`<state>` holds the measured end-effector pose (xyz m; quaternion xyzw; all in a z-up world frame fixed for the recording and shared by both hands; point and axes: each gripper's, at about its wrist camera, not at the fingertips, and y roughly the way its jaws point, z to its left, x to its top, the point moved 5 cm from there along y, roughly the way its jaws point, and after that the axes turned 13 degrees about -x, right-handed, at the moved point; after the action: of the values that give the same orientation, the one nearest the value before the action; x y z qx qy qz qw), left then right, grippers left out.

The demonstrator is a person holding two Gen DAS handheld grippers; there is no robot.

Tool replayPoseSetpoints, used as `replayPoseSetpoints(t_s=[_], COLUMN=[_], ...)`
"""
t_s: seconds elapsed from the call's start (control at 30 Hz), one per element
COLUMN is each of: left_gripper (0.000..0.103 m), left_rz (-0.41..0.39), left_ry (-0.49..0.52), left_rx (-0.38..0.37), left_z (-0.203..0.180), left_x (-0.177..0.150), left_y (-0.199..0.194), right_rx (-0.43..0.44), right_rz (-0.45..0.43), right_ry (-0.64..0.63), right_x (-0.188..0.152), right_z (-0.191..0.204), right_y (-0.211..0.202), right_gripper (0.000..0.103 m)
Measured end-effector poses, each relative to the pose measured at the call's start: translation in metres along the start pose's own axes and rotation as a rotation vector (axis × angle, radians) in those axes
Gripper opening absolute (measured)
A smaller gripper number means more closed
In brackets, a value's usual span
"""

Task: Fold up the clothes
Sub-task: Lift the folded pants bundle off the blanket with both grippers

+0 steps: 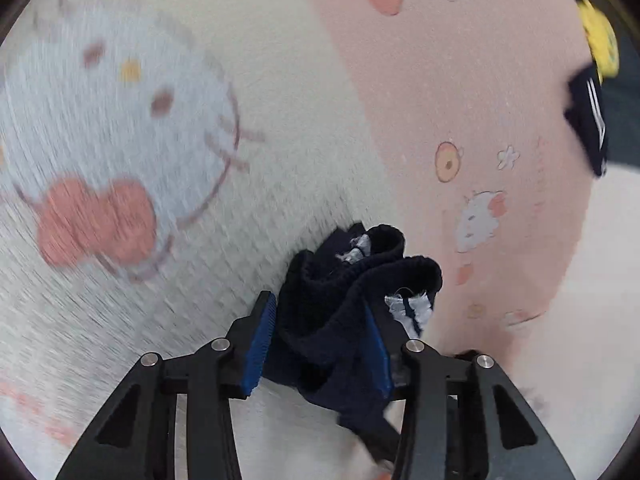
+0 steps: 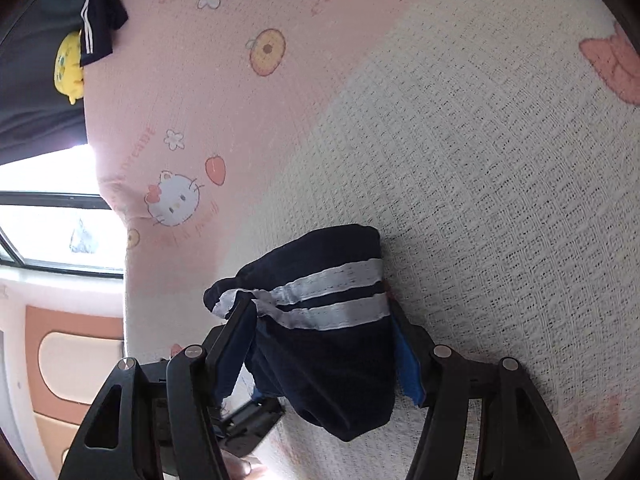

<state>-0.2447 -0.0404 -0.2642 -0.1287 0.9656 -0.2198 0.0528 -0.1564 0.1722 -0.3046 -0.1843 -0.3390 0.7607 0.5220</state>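
Across the bed a pink-and-cream cartoon-cat blanket (image 2: 460, 160) spreads wide, its cream weave lying bare over most of both views. Its pink edge drops off at the left of the right wrist view, beside a window frame (image 2: 60, 236), and dark fabric with a yellow plush toy (image 2: 69, 68) sits along the far border. A second navy striped garment (image 1: 588, 120) lies at that far edge, well apart from the grippers. The left gripper (image 1: 320, 336) tilts down toward the blanket, its blue pads pressed against both sides of a bunched navy garment (image 1: 344, 292) with white stripes. The right gripper (image 2: 324, 344) likewise angles down, its jaws spread broad and clamped on the same navy cloth, the white stripes (image 2: 336, 296) stretched across between its fingers. A bit of a hand (image 2: 244, 468) shows at the bottom of that view.
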Motion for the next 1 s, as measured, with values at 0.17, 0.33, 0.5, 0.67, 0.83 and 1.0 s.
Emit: replayPoseSetpoints(t_s=[0.17, 0.33, 0.5, 0.67, 0.83, 1.0], left_gripper=[0.039, 0.039, 0.039, 0.032, 0.031, 0.030], left_rz=[0.021, 0.029, 0.050, 0.053, 0.087, 0.102], left_ry=[-0.048, 0.050, 0.290, 0.373, 0.385, 0.404], left_rx=[-0.067, -0.015, 0.142, 0.188, 0.167, 0.132], left_z=[0.008, -0.002, -0.025, -0.035, -0.054, -0.059], left_x=[-0.003, -0.007, -0.024, -0.032, -0.020, -0.028], left_y=[-0.002, 0.008, 0.014, 0.023, 0.057, 0.052], right_rx=[0.001, -0.024, -0.066, -0.141, -0.207, -0.277], right_rz=[-0.027, -0.044, -0.068, -0.101, -0.126, -0.141], right_ry=[0.009, 0.023, -0.008, -0.119, -0.213, -0.311], right_x=[-0.002, -0.004, -0.006, -0.009, -0.011, -0.013], right_z=[-0.001, -0.007, -0.005, 0.008, 0.026, 0.040], right_y=[0.001, 0.003, 0.002, -0.005, -0.012, -0.021], right_gripper=[0.060, 0.035, 0.027, 0.023, 0.023, 0.023])
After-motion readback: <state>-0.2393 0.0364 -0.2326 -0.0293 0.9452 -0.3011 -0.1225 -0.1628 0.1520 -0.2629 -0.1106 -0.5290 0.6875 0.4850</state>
